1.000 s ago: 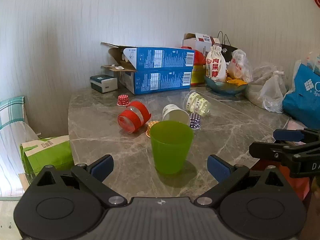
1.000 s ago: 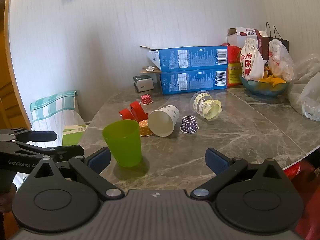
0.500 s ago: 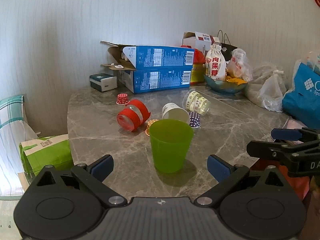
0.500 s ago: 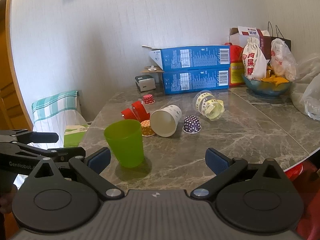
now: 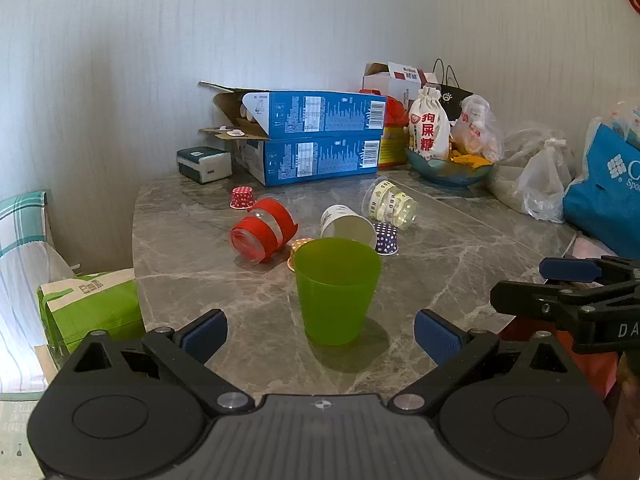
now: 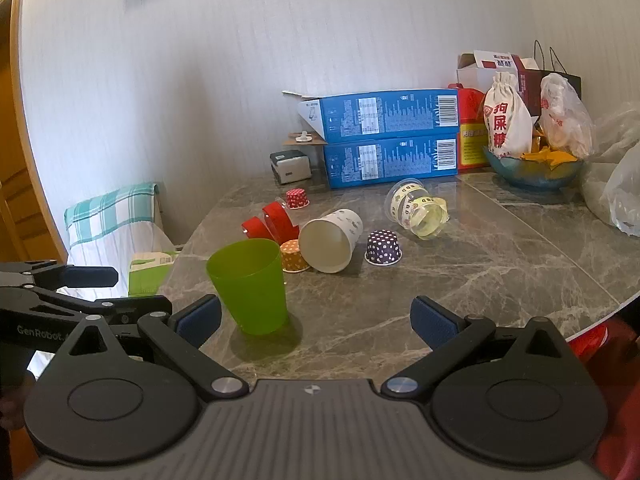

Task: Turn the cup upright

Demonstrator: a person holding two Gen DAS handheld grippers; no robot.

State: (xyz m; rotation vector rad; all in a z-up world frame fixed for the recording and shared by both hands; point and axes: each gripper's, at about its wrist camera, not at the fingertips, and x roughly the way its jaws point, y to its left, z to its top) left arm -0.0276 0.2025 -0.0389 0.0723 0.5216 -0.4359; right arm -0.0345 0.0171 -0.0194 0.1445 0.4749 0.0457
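Green cup (image 5: 337,290) upright on tabletop (image 5: 200,280), mouth up, near edge, centred before left tongs (image 5: 320,334). Left tongs spread wide, empty, clear of cup. Right tongs (image 6: 316,316) also spread wide, empty; green cup just left of them. That cup looks done. Left: white paper cup (image 6: 330,240), red-banded cup (image 5: 262,232), clear printed cup (image 6: 418,214) lie on sides, further back.

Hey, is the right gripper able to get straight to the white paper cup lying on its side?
Probably yes: the right gripper is open, and the white paper cup lies ahead with bare marble between; the green cup stands off left.
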